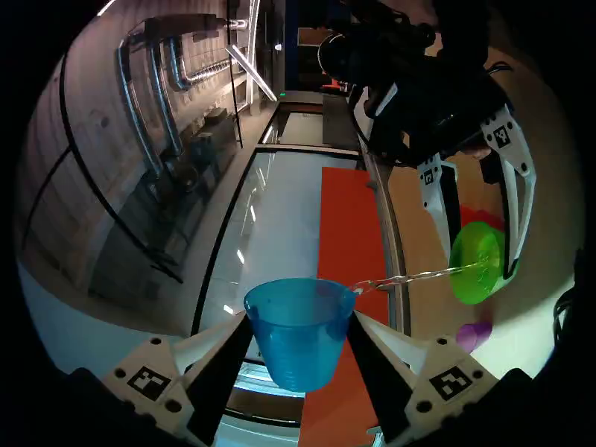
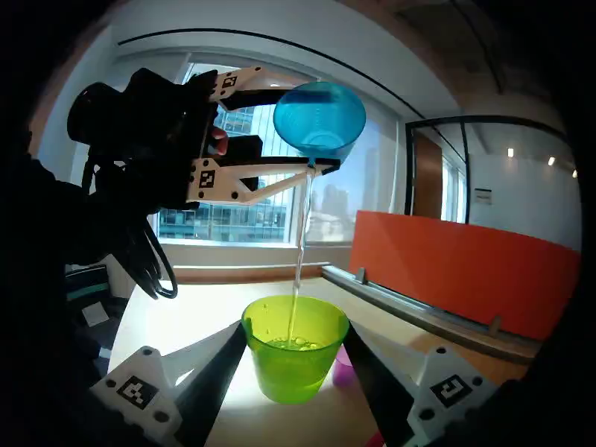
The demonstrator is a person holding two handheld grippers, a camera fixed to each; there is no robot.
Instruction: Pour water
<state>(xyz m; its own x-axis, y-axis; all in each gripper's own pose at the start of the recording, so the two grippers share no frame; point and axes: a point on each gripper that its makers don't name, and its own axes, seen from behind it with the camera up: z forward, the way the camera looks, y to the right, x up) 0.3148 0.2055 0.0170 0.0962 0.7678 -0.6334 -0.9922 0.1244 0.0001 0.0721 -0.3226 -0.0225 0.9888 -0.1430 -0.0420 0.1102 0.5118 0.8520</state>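
My left gripper (image 1: 298, 324) is shut on a blue cup (image 1: 299, 335). In the right gripper view that blue cup (image 2: 319, 119) is tipped over high up, held by the left gripper (image 2: 313, 123) and a person's hand. A thin stream of water (image 2: 300, 238) falls from its rim into a green cup (image 2: 294, 350), which is partly filled with bubbling water. My right gripper (image 2: 294, 335) is shut on this green cup just above the table. In the left gripper view the water stream (image 1: 410, 278) runs across to the green cup (image 1: 477, 262) in the right gripper (image 1: 480, 257).
A small purple cup (image 2: 343, 370) stands on the pale table (image 2: 186, 320) right behind the green cup; the purple cup (image 1: 474, 335) also sits below it in the left gripper view. An orange partition (image 2: 462, 268) runs along the right. Large windows (image 2: 246, 216) lie behind.
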